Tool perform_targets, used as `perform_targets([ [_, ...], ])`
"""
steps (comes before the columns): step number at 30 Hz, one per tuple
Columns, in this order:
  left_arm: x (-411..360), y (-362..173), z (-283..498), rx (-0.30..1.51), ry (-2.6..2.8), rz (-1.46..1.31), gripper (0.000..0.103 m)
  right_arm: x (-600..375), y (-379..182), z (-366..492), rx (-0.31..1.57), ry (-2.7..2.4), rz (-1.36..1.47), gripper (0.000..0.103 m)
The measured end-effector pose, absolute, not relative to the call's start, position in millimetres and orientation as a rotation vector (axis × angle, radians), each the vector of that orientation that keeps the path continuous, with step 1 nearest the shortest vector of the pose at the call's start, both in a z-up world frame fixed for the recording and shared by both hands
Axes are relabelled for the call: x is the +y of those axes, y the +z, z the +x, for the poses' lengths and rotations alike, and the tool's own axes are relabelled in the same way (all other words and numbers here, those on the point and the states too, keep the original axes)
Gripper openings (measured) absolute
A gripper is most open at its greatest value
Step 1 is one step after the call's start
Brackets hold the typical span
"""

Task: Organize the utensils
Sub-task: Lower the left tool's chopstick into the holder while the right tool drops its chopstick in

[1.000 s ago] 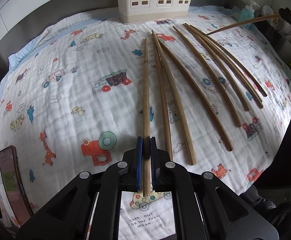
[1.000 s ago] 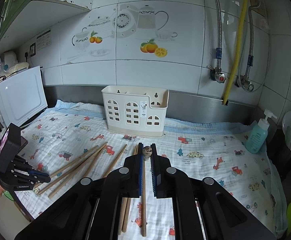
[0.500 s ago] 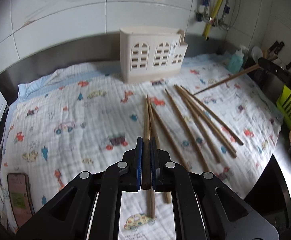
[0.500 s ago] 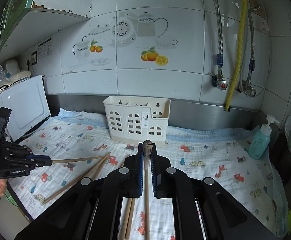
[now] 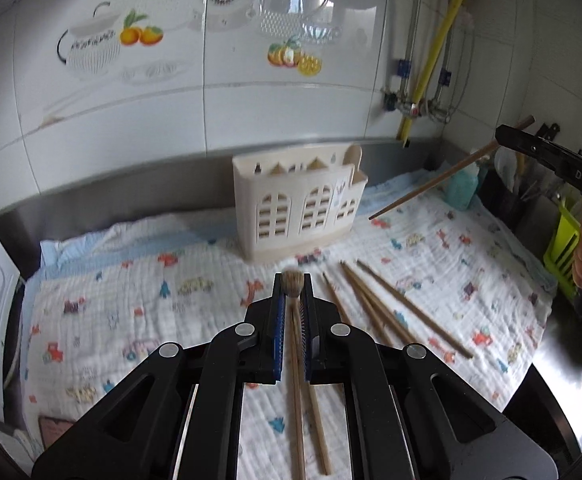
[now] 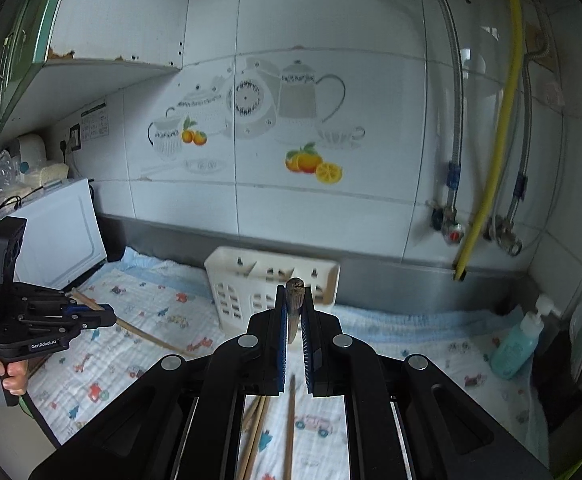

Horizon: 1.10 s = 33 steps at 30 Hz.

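Both claws have lifted clear of the cloth-covered tabletop [image 5: 139,320]. The left claw [image 5: 291,292] is clamped on one chopstick [image 5: 296,380], the right claw [image 6: 294,300] on another [image 6: 294,300], each raised toward the white caddy [image 5: 299,216] at the far wall. About five chopsticks [image 5: 375,308], blur permitting, remain on the cloth at right. Judged next: dropping both into the caddy.

Open cloth-covered tabletop [image 5: 111,312] left of the cream utensil caddy [image 5: 297,216], loose chopsticks [image 5: 395,312] lying across the right half, soap bottle [image 6: 517,340] crowding the right edge
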State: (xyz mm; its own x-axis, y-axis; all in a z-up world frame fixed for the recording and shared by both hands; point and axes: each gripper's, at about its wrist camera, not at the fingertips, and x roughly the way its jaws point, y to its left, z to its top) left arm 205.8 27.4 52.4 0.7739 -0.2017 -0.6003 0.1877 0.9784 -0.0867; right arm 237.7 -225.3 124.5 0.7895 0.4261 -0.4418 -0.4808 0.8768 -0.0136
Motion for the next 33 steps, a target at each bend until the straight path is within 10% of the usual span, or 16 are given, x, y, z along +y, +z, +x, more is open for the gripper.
perform_targets([
  [19, 5, 184, 281, 0.358, -0.167, 0.051, 0.006, -189, 152, 336, 0.541, 0.482, -0.228, 0.007],
  [33, 23, 132, 356, 0.511, -0.11, -0.018, 0.007, -177, 111, 367, 0.631, 0.492, -0.225, 0.007],
])
